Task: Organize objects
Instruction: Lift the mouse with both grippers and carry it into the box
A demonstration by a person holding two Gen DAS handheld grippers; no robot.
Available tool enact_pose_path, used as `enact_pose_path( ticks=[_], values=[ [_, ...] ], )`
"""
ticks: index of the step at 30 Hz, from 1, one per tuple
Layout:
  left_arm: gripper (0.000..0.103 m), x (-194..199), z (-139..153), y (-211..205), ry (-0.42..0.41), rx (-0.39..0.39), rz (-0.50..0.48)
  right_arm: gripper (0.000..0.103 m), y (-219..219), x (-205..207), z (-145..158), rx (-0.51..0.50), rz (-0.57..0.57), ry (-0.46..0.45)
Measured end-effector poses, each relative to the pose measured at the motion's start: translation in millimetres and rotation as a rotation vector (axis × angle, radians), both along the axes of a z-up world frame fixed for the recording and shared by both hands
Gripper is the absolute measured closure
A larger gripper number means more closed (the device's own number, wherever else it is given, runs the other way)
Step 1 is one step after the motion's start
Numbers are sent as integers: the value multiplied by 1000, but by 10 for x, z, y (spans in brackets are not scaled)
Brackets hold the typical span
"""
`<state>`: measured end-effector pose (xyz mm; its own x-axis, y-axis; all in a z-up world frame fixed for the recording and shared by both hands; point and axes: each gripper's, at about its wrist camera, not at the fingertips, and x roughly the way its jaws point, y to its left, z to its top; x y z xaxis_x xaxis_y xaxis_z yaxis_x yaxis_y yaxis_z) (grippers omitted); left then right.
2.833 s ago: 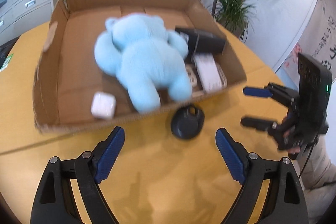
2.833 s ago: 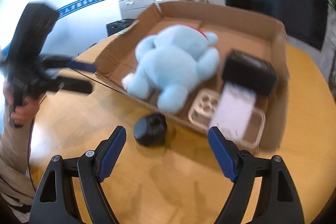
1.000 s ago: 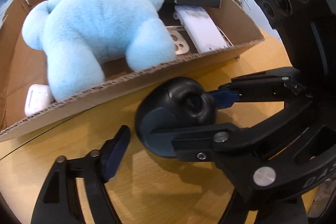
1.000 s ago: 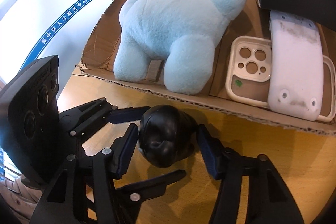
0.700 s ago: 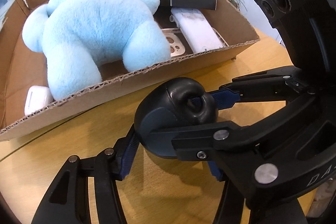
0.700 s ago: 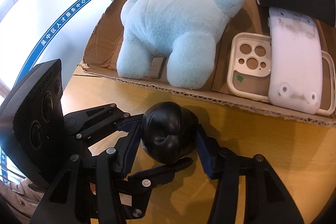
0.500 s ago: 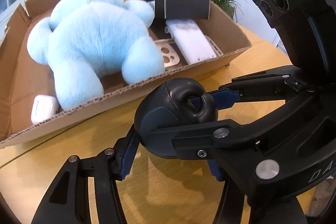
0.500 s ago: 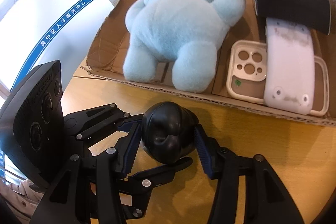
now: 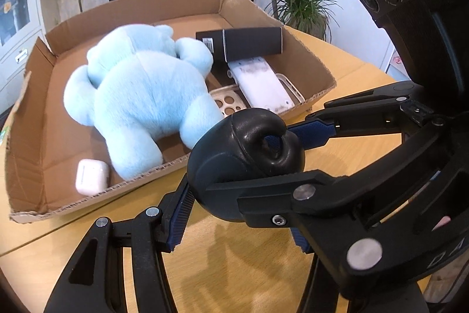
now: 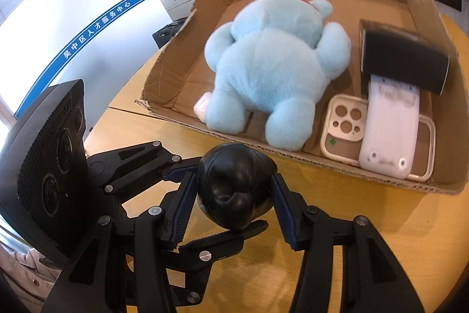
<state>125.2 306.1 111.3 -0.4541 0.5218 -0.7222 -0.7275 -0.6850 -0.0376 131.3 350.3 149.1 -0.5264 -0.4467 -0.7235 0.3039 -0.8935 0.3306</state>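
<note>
Left gripper point(image 9: 239, 198) and right gripper point(image 10: 231, 195) fingers both clamped on black rounded object point(image 10: 234, 187), held above tabletop point(image 10: 381, 213), beside cardboard box point(image 10: 322, 163) containing blue plush point(image 10: 269, 69).

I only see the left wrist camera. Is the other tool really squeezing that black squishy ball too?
Observer: Yes. In the right wrist view the right tool has one blue pad pressed on each side of the black ball.
Operator: What about the phone case under the white thing?
Observer: The phone case has a tiny green mark below its camera holes.
Operator: Anything on the wall?
Observer: A blue stripe with white characters.
</note>
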Motion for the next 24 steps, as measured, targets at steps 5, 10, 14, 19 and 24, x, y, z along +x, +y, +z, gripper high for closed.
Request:
enact_pose_path(
  ticks=[5,10,14,19,24],
  values=[
    [46,-53,137,3,21,10,8,54,-58,-8,123,20,12,28],
    [46,-73,299,-52,51,12,15,54,-112,-67,282,29,23,53],
    [46,-154,438,-56,66,5,30,54,-143,-130,407,25,31,73],
    [46,-230,623,-113,87,6,45,54,-201,-185,583,34,45,104],
    [46,-303,772,-179,101,15,58,54,-275,-266,734,50,59,128]
  ],
)
